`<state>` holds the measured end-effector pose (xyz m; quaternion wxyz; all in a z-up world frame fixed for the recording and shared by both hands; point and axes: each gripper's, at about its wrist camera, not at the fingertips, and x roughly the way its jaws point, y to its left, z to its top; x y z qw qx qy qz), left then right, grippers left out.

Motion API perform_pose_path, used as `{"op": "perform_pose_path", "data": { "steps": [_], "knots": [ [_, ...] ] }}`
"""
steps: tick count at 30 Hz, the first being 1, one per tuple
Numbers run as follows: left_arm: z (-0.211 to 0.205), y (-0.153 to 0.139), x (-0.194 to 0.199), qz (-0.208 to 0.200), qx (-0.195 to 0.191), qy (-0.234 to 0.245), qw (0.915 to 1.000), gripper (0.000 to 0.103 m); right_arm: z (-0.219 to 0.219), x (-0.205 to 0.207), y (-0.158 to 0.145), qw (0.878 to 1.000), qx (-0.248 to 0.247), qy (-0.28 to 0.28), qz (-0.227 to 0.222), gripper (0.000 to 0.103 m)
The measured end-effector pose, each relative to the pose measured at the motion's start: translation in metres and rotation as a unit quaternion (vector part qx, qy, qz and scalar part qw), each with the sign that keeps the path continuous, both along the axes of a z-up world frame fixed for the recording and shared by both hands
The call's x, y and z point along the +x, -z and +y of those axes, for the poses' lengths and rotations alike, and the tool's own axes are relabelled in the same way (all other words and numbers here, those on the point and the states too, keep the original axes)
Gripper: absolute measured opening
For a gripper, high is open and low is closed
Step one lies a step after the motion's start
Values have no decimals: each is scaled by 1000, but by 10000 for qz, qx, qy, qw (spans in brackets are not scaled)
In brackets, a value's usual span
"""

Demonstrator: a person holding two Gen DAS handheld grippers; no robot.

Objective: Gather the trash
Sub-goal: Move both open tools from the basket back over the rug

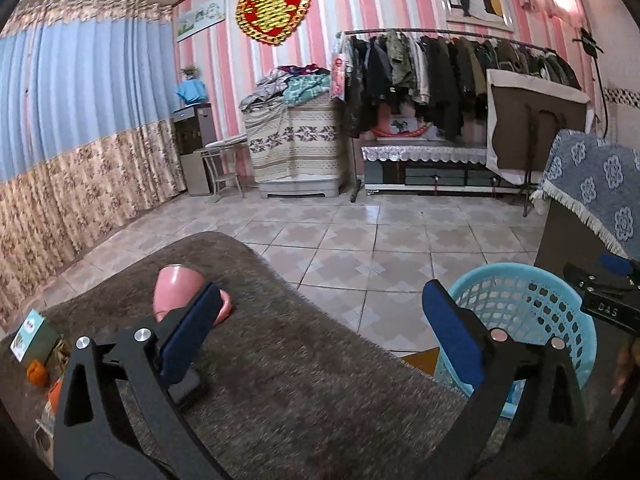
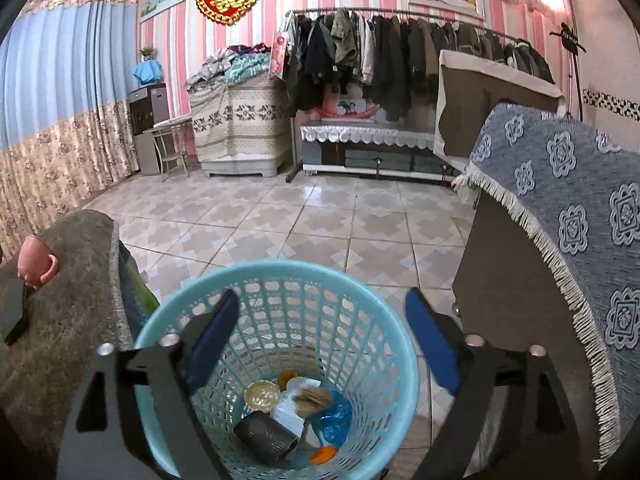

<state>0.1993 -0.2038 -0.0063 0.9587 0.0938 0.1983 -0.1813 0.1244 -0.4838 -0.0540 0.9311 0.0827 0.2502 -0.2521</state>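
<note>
A light blue plastic basket (image 2: 368,316) stands on the floor beside the grey-brown furry table cover (image 1: 288,380); it also shows in the left wrist view (image 1: 532,300). In it lie a black roll (image 2: 264,436), a gold lid (image 2: 262,394), blue plastic (image 2: 336,420), white paper and orange bits. My right gripper (image 2: 324,340) is open and empty above the basket. My left gripper (image 1: 320,328) is open and empty over the table's edge. Orange peel (image 1: 36,374) and a small box (image 1: 30,334) lie at the table's left.
A pink mug (image 1: 178,292) lies on the table by my left finger. A black phone (image 2: 14,312) lies on the table. A cabinet with a blue fringed cloth (image 2: 568,216) stands right of the basket. Tiled floor (image 1: 360,240) lies beyond.
</note>
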Motion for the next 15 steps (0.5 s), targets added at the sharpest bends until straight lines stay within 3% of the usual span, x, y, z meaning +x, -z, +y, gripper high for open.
{"op": "perform_pose_path", "data": {
  "steps": [5, 15],
  "knots": [
    [24, -6, -6, -38, -68, -203, 9998, 97, 14, -8, -17, 9998, -141, -58, -109, 98],
    [85, -13, -18, -8, -252, -694, 9973, 97, 52, -11, -35, 9987, -352, -286, -220, 98]
  ]
}}
